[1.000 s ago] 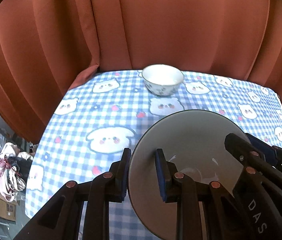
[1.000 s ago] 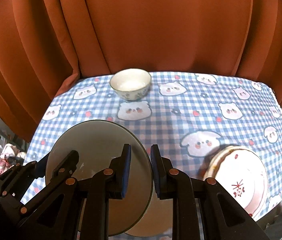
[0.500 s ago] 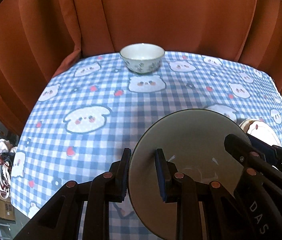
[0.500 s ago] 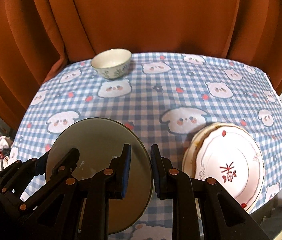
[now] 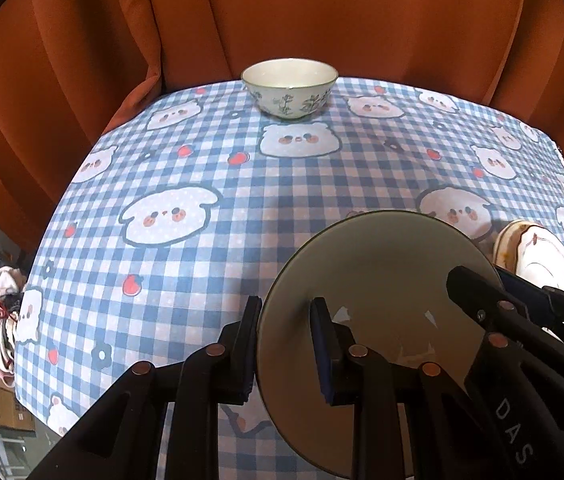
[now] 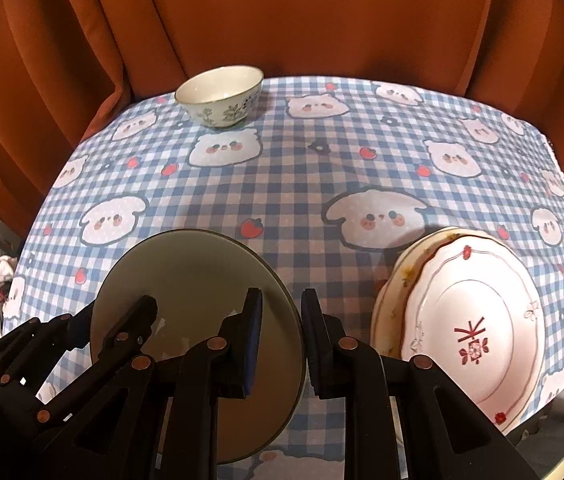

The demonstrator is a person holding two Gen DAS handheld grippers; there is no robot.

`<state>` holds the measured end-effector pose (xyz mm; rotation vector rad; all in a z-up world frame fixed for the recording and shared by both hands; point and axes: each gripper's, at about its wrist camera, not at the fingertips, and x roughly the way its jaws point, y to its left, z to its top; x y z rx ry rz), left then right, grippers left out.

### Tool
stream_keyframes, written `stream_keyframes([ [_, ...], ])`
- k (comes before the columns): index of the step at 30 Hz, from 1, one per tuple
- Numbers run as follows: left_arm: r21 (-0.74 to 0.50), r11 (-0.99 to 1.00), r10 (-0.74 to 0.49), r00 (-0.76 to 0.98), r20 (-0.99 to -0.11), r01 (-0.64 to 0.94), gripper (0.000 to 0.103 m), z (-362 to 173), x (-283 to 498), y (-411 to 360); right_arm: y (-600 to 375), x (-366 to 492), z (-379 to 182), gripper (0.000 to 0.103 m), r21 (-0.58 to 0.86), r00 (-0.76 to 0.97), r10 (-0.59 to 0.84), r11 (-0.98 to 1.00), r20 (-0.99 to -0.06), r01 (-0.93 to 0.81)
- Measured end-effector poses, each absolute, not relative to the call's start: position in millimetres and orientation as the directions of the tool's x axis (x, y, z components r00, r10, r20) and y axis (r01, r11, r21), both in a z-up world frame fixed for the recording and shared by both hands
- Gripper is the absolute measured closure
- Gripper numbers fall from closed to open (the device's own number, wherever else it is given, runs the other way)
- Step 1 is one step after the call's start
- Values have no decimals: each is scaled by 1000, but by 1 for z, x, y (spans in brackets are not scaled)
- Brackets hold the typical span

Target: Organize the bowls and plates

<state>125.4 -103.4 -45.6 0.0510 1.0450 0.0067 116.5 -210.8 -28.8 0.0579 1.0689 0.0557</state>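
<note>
grey plate clamped at opposite rims by left gripper and right gripper jaws | held above desk | bowl at far edge

- Plate: plain grey-green.
- Bowl: white, blue-green floral print.
- Stacked plates: white, red motif.
- Tablecloth: blue-white check, bears, strawberries.
- Curtain: rust orange.

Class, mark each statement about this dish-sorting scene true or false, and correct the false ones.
1. Both tongs, left and right, grip the rim of the grey-green round plate. True.
2. The white floral bowl is stacked on the plates. False: it stands alone by the curtain.
3. The white red-patterned plate lies on another plate. True.
4. The checked tablecloth is green. False: blue and white.
</note>
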Motion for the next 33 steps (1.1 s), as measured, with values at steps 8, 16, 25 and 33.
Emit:
stream_keyframes([
  [8, 85, 996, 55, 520, -852, 34, 80, -49, 125, -109, -211, 119, -37, 79, 71, 483, 74, 997, -872, -25],
  [16, 47, 996, 2, 513, -858, 75, 66, -49, 125, -109, -213, 117, -38, 79, 73, 485, 69, 997, -872, -10],
  [25, -17, 994, -68, 492, -868, 108, 42, -46, 122, -93, -204, 112, -35, 60, 50, 472, 27, 998, -881, 36],
  [33, -57, 988, -124, 512, -850, 145, 29, -24, 124, -71, -185, 111, -14, 36, 28, 493, -7, 998, -870, 63],
])
